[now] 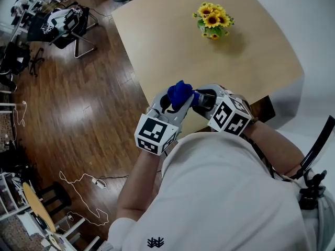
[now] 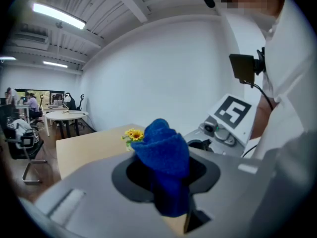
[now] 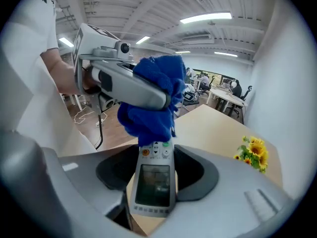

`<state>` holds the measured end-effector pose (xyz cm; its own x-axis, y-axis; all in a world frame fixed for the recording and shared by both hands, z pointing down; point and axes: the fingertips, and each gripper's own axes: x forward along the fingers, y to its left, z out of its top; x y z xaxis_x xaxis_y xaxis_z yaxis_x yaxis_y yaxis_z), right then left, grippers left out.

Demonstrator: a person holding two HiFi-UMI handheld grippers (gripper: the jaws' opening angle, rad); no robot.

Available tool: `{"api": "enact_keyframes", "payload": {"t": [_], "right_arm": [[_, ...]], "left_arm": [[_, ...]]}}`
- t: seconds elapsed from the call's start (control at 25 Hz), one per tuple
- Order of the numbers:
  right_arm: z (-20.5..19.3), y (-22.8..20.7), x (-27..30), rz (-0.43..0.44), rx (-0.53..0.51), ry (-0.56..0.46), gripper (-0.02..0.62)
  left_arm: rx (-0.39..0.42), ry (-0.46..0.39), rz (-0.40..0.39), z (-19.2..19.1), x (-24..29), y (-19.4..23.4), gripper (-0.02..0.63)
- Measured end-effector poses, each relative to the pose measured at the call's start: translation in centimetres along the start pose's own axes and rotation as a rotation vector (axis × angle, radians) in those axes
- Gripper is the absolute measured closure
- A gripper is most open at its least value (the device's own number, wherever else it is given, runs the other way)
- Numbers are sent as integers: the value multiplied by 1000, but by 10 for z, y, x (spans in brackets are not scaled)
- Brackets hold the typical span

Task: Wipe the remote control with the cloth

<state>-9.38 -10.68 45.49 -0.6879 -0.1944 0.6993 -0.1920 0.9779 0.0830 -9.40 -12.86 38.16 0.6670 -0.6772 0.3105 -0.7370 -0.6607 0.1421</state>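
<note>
A blue cloth [image 1: 180,93] is bunched up between the jaws of my left gripper [image 1: 175,99], which is shut on it. In the left gripper view the blue cloth [image 2: 163,157] sticks up from the left gripper [image 2: 166,182]. My right gripper [image 3: 154,182] is shut on a grey remote control [image 3: 154,180] with a small screen and buttons. The cloth [image 3: 151,100] lies against the far, button end of the remote. In the head view both grippers meet above the near edge of the table [image 1: 167,46]; the right gripper [image 1: 201,99] points left at the cloth.
A small bunch of sunflowers [image 1: 213,21] stands on the far part of the wooden table. Dark wood floor [image 1: 78,114] lies to the left, with a cable [image 1: 84,190] and a chair [image 1: 68,22]. A black chair frame [image 1: 316,145] is at the right.
</note>
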Motion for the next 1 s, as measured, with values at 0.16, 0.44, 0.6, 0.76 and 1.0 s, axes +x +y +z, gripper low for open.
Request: {"api": "enact_keyframes", "payload": {"t": [0.16, 0.44, 0.6, 0.76, 1.0], "right_arm": [[-6, -2, -4, -23, 12, 18, 377], [-8, -7, -3, -50, 24, 39, 377], [0, 2, 4, -41, 25, 35, 377], [17, 13, 9, -30, 5, 18, 377], [27, 27, 11, -21, -13, 2, 377]], "left_arm": [[-5, -16, 51, 0, -17, 23, 460], [-15, -58, 79, 9, -38, 39, 460], [-3, -81, 21, 19, -39, 18, 460], [-6, -94, -74, 27, -30, -13, 460], [-34, -65, -189, 12, -12, -51, 460]]}}
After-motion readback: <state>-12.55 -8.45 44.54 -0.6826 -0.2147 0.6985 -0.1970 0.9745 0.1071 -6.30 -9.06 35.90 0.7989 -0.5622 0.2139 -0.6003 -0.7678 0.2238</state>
